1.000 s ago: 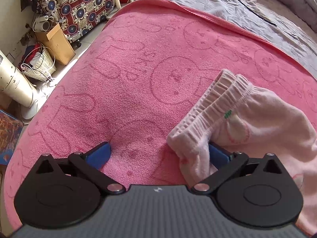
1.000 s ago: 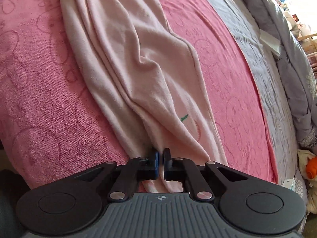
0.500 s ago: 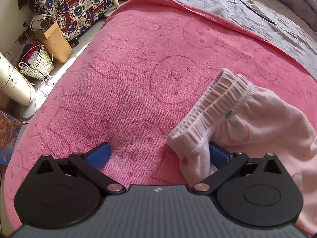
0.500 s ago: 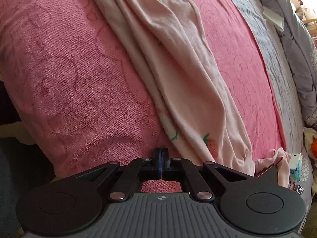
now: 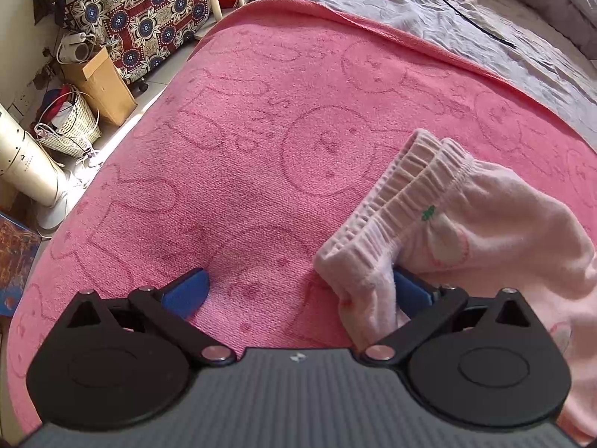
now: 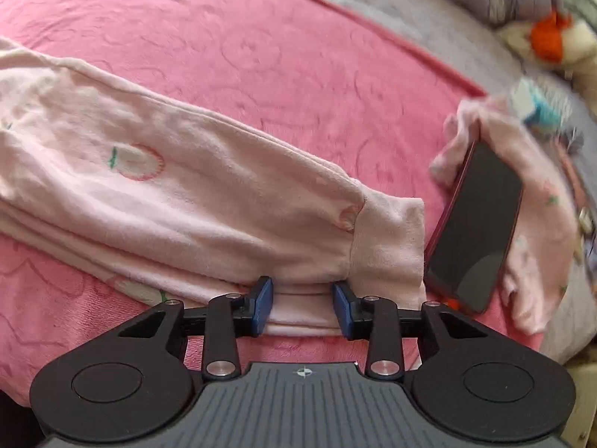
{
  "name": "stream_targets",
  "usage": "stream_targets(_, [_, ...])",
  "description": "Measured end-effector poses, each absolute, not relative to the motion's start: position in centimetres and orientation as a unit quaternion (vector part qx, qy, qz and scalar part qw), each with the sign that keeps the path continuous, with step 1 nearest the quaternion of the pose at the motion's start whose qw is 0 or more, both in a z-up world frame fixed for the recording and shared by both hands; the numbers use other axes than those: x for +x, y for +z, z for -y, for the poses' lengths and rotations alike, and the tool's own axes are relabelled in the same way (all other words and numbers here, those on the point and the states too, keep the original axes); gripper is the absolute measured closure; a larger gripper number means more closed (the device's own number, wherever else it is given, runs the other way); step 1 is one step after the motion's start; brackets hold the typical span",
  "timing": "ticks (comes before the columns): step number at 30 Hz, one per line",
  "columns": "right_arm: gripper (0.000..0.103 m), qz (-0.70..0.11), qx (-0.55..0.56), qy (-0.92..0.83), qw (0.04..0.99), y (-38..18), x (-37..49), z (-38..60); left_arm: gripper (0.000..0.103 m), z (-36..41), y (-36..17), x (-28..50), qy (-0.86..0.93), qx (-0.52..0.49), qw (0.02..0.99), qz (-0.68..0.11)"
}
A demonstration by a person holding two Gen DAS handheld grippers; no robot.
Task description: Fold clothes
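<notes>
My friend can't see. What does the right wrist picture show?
The right tongs, open with blue pads, straddle the cuff end of pale pink soft pyjama trousers lying across a bright pink fluffy blanket. A black-screened phone with a red edge rests just right of the cuff.

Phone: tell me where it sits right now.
In the right wrist view the phone lies at right, screen up, on a small pink garment, just beside the cuff of the pale pink trousers.
</notes>
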State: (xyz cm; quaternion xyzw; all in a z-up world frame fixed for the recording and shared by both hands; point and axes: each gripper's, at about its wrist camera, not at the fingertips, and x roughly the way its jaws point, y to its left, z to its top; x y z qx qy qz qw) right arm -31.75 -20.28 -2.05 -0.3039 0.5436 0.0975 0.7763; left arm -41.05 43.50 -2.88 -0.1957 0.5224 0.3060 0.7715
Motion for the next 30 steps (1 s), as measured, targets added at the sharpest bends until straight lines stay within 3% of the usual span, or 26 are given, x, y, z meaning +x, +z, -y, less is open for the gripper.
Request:
stream_targets(6, [0.064,-0.499,-0.34,0.223,0.765,3.1,-31.5,14.2,0.0,-43.2,-3.0,-41.6,0.306,-0.19,0.783,-0.507])
stream_targets(11, [0.062,-0.425,-0.329,0.436,0.722,4.5,-31.5,1.8,0.0,-43.1,-3.0,-41.8,0.303,-0.188,0.789,-0.5])
stream_targets(17, [0.062,-0.314,-0.311,0.582,0.683,3.3,-31.8,-15.9,0.0,-43.0,-3.1,-42.1,0.298,-0.182,0.799,-0.49])
stream_targets(21, [0.062,-0.299,-0.304,0.611,0.667,2.4,-31.0,-26.4,0.0,-42.8,-3.1,-42.5,0.294,-0.174,0.808,-0.48])
stream_targets(26, [0.062,-0.294,-0.342,0.632,0.63,0.3,-31.2,-33.8,0.0,-42.8,-3.0,-43.1,0.273,-0.161,0.819,-0.478])
stream_targets(30, [0.056,-0.265,-0.392,0.635,0.611,-1.6,-32.2,-35.3,0.0,-43.0,-1.8,-44.0,0.245,-0.132,0.831,-0.482])
